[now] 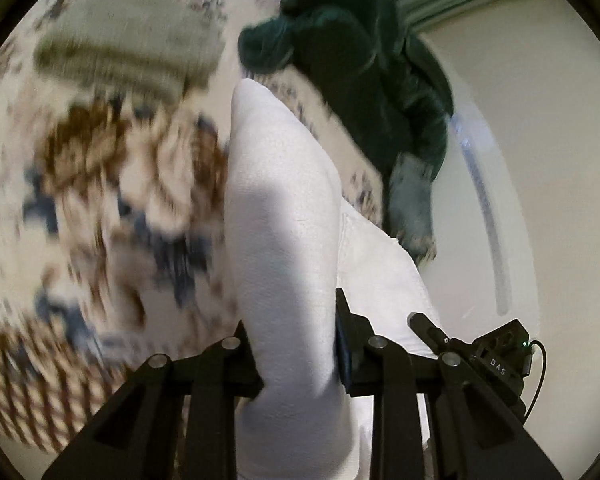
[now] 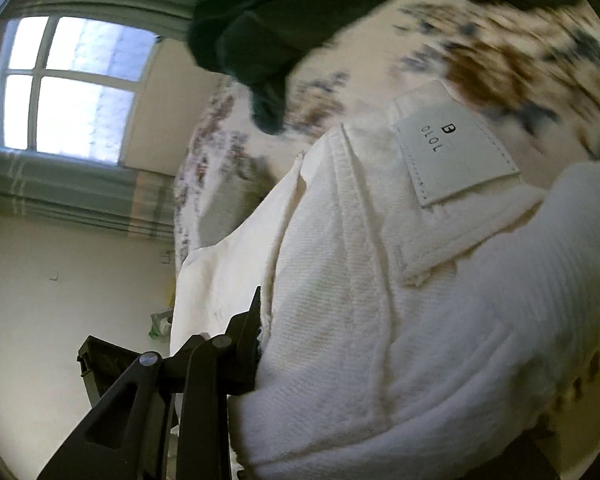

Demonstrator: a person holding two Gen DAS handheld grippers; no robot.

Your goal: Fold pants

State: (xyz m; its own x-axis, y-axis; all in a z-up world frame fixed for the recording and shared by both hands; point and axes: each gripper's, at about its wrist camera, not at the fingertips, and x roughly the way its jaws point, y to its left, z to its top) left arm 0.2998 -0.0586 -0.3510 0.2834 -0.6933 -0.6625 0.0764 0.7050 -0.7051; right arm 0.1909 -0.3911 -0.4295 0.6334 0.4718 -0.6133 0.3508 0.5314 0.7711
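White denim pants (image 1: 284, 216) run up the middle of the left wrist view, above a patterned bedspread (image 1: 112, 184). My left gripper (image 1: 296, 344) is shut on a thick fold of them, one finger (image 1: 248, 360) on each side. In the right wrist view the waistband end of the pants (image 2: 360, 280) fills the frame, with a white label patch (image 2: 452, 152) on it. My right gripper (image 2: 268, 340) is shut on the cloth; only its left finger (image 2: 244, 336) shows, the other is hidden behind the fabric.
A dark green garment (image 1: 364, 80) lies heaped at the far edge of the bed, also in the right wrist view (image 2: 268, 28). An olive folded piece (image 1: 132, 44) lies beyond. A window (image 2: 72, 88) and cream wall (image 2: 60, 300) are at the left.
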